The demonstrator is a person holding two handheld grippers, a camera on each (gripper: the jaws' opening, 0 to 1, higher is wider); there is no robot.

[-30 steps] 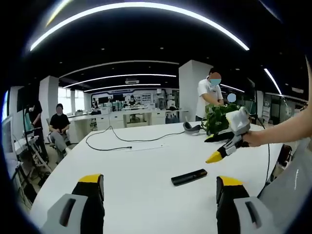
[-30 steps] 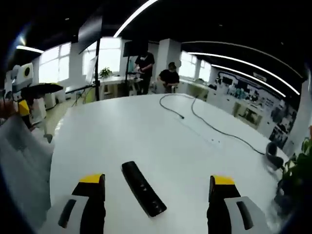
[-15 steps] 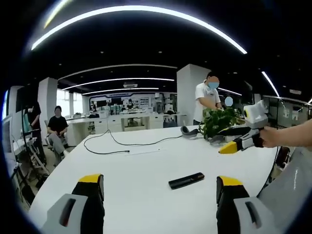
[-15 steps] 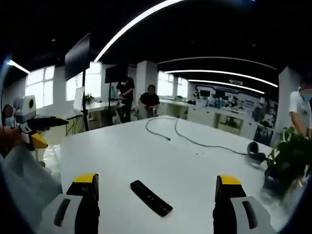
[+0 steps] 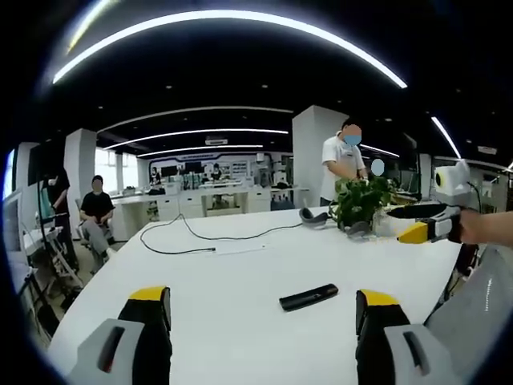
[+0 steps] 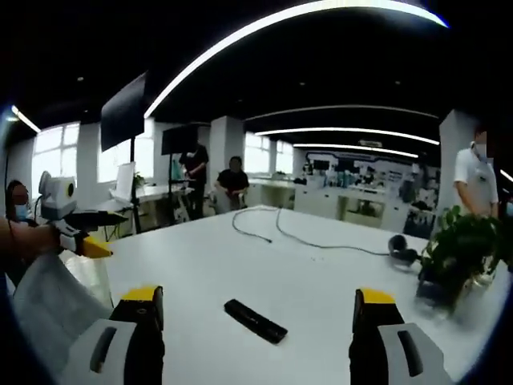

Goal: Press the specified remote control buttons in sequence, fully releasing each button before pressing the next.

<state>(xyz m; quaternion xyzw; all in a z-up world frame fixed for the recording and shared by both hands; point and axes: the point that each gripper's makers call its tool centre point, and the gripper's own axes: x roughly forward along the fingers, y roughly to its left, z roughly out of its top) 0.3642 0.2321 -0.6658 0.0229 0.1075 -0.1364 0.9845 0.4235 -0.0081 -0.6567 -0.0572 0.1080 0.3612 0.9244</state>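
Note:
A black remote control [image 5: 309,297] lies flat on the white table [image 5: 232,273], between and beyond my left gripper's [image 5: 260,301] open yellow-tipped jaws. In the right gripper view the same remote control [image 6: 255,320] lies ahead of my right gripper [image 6: 255,303], whose jaws stand wide apart and hold nothing. The right gripper [image 5: 417,233] shows at the right edge of the left gripper view, held in a hand above the table edge. The left gripper [image 6: 90,247] shows at the left of the right gripper view, held up off the table.
A potted plant [image 5: 359,202] and black headphones [image 5: 314,215] stand at the table's far side. A black cable [image 5: 200,234] runs across the table to a white strip. People sit and stand around desks behind. A monitor on a stand [image 6: 124,104] rises at the left.
The right gripper has drawn back and up from the remote, which now looks smaller and farther in its view. In the left gripper view it has moved right and higher. The remote has not moved.

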